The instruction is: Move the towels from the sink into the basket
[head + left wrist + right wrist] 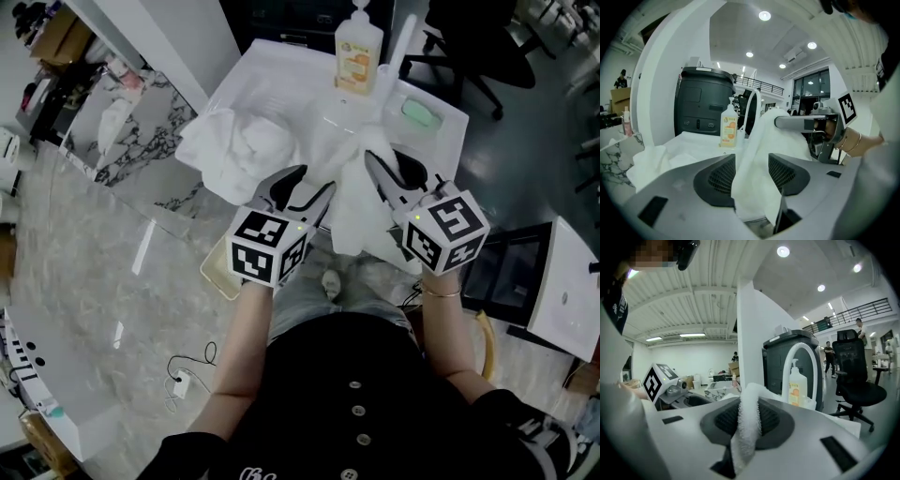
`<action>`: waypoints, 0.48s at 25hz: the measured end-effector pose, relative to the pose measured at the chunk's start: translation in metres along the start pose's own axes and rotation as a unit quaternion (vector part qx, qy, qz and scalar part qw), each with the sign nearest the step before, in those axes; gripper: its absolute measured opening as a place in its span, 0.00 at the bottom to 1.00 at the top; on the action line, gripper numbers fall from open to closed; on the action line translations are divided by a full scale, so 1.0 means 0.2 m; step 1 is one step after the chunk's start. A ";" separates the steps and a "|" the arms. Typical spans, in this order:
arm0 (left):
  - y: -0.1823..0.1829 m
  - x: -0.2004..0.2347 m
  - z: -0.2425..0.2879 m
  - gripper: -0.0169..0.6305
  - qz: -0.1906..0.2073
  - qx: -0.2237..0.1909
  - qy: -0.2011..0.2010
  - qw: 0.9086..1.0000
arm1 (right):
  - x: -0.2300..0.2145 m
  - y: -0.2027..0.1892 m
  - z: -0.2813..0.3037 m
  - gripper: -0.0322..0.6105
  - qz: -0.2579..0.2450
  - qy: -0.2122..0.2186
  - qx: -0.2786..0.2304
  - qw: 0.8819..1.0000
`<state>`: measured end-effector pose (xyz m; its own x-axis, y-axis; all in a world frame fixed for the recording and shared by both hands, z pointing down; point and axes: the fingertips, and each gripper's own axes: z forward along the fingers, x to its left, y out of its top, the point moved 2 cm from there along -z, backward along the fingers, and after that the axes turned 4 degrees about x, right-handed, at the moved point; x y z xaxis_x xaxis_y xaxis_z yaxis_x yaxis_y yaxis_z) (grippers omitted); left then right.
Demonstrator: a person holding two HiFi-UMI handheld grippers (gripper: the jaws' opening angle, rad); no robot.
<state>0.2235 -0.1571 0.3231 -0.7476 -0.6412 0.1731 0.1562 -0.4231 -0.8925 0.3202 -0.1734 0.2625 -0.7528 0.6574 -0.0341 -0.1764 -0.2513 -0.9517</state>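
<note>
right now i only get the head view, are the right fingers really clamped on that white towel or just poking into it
Observer: Clamped. On the right gripper the fingers pinch a thin ridge of the white terry-cloth towel.
Operator: and the left ones
Observer: On the left gripper the fingers stand wider, and a thick fold of the same towel fills the gap, against both pads.
Operator: anyone close to the sink
Observer: The only person I can make out stands far back in the room, past the black office chair.
</note>
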 end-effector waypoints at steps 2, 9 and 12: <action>0.04 0.02 -0.06 0.35 0.008 -0.013 0.006 1.000 | 0.05 0.06 0.01 0.14 -0.003 0.006 -0.018 1.000; 0.14 0.13 -0.31 0.35 0.028 -0.054 0.018 0.998 | 0.27 0.31 0.04 0.14 -0.013 0.017 -0.072 0.997; 0.15 0.18 -0.42 0.35 0.031 -0.062 0.019 0.997 | 0.39 0.42 0.05 0.14 -0.022 0.023 -0.094 0.995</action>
<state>0.1465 -0.1396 0.2671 -0.7638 -0.6373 0.1027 0.1231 -0.3000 -0.9460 0.2406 -0.1510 0.1836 -0.7168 0.6973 -0.0011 -0.0830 -0.0869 -0.9928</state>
